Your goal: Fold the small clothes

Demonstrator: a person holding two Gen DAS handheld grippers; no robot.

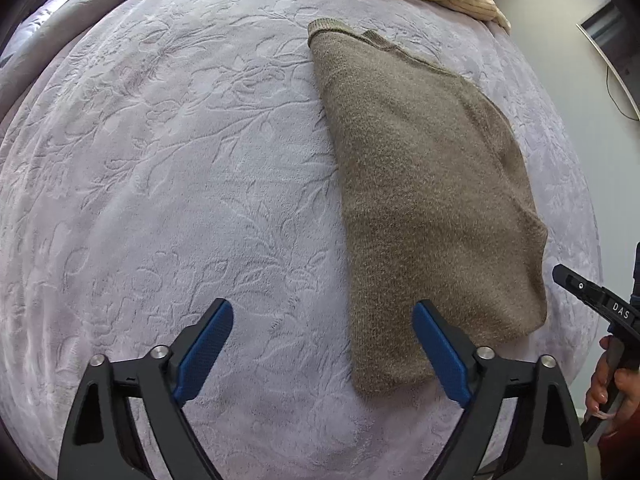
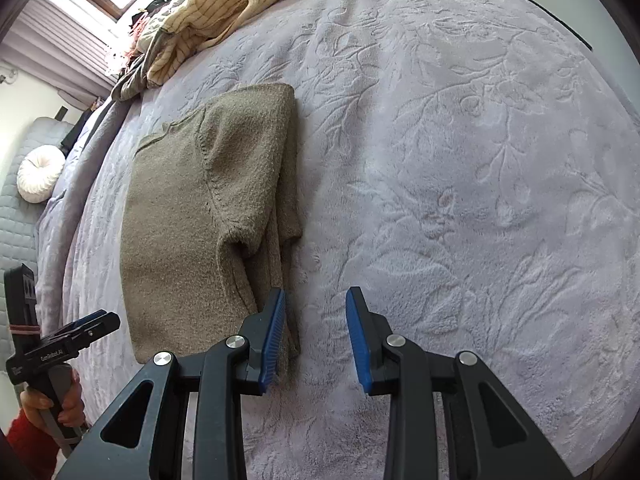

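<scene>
Two handheld grippers hover with jaws apart over a folded olive-brown sweater on a lavender bedspread.

In the left wrist view, the left gripper (image 1: 322, 346) fills the bottom of the frame, its blue-padded fingers spread wide and holding nothing; the sweater (image 1: 428, 200) begins just beyond the right finger and runs up the right half of the frame, lying flat and folded narrow. In the right wrist view, the right gripper (image 2: 316, 332) sits at bottom centre, jaws parted more narrowly and empty; the sweater (image 2: 208, 216) lies left of centre, its near right corner just beside the left fingertip. The embossed floral bedspread (image 1: 160, 180) lies beneath everything. At the top edge, a rumpled cream striped garment (image 2: 224, 4) lies well beyond the sweater.
</scene>
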